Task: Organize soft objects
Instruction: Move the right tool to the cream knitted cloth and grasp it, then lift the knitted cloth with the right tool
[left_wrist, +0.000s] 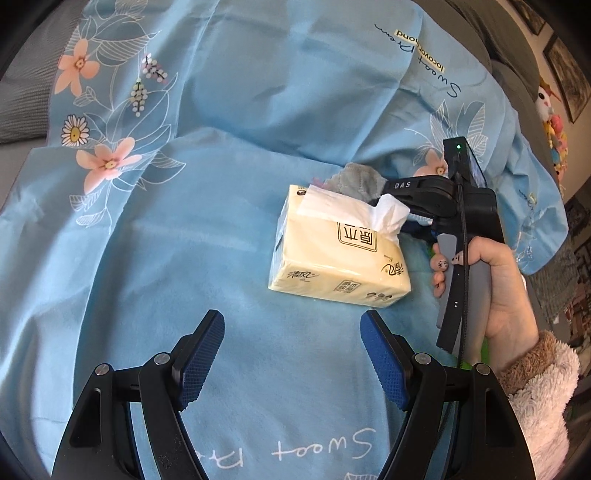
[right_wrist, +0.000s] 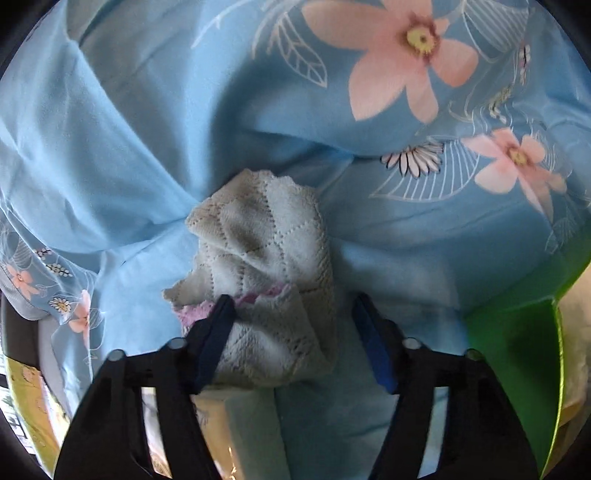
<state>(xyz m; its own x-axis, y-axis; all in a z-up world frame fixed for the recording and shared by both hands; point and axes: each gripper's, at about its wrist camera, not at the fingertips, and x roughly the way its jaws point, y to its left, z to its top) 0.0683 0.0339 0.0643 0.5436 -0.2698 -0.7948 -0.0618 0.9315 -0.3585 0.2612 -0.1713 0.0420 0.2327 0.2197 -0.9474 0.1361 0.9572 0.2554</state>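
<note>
A yellow pack of tissues (left_wrist: 338, 254) lies on the blue floral bedsheet (left_wrist: 184, 240), white tissue sticking out of its top. My left gripper (left_wrist: 291, 354) is open and empty, just in front of the pack. Behind the pack lies a grey quilted cloth (left_wrist: 360, 179). In the right wrist view this cloth (right_wrist: 266, 258) is cream-grey with a pink edge and lies crumpled on the sheet (right_wrist: 129, 129). My right gripper (right_wrist: 295, 339) is open around its near end, the left finger (right_wrist: 214, 343) touching it. The right gripper body also shows in the left wrist view (left_wrist: 461, 206), held by a hand.
A green container (right_wrist: 517, 354) stands at the lower right of the right wrist view. A grey cushion (left_wrist: 26, 99) lies at the far left. A colourful plush toy (left_wrist: 552, 122) hangs at the far right by framed pictures.
</note>
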